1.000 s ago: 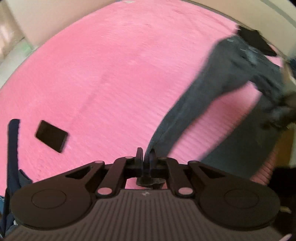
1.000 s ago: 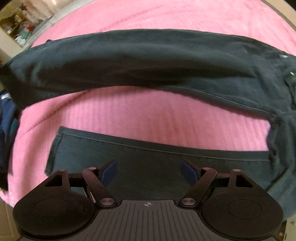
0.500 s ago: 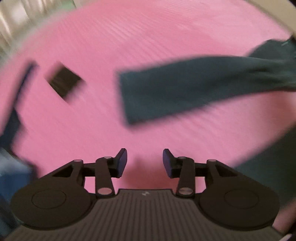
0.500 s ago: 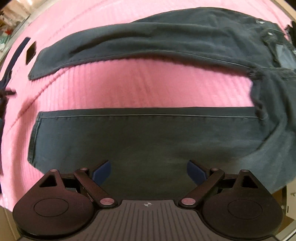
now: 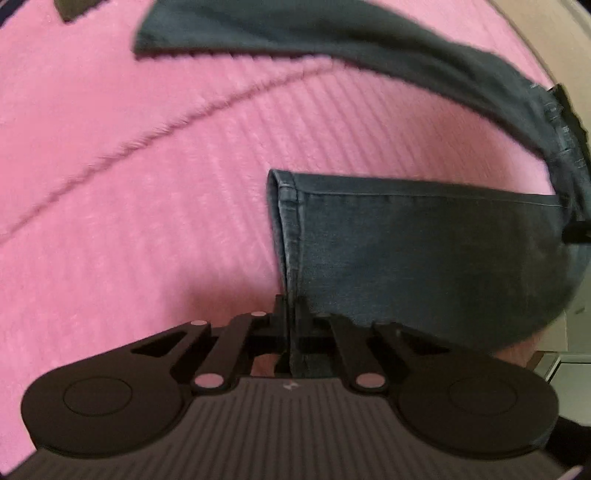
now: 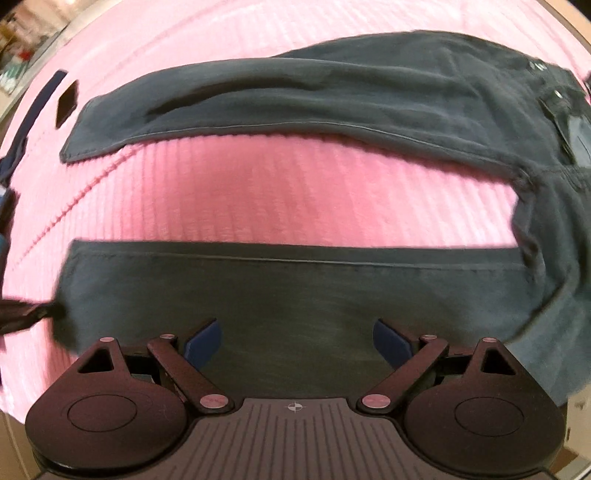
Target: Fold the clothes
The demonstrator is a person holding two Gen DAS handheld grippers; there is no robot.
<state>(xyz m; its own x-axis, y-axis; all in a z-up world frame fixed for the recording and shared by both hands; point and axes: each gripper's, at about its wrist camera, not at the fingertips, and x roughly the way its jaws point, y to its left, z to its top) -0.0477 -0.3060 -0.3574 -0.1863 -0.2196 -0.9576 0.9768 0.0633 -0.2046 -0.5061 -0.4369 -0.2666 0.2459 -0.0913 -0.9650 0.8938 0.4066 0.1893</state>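
Note:
Dark grey-blue jeans (image 6: 295, 295) lie spread on a pink ribbed bedcover (image 6: 288, 192), the two legs apart. In the left wrist view my left gripper (image 5: 291, 306) is shut on the hem of the near leg (image 5: 424, 240) at its lower corner. The far leg (image 5: 332, 33) runs across the top. In the right wrist view my right gripper (image 6: 297, 338) is open and empty just above the near leg. The left gripper's tip (image 6: 26, 314) shows at that leg's hem at the left edge. The far leg (image 6: 295, 92) lies beyond, joining the waist (image 6: 561, 122) at right.
A small black flat object (image 6: 66, 101) lies on the cover past the far leg's hem; it also shows in the left wrist view (image 5: 74, 7). A dark navy garment (image 6: 22, 140) lies at the far left edge. The bed's edge runs just below both grippers.
My left gripper let go of the far leg, which dropped flat, opened, moved over to the near leg's hem and shut on it. My right gripper stayed open above the near leg.

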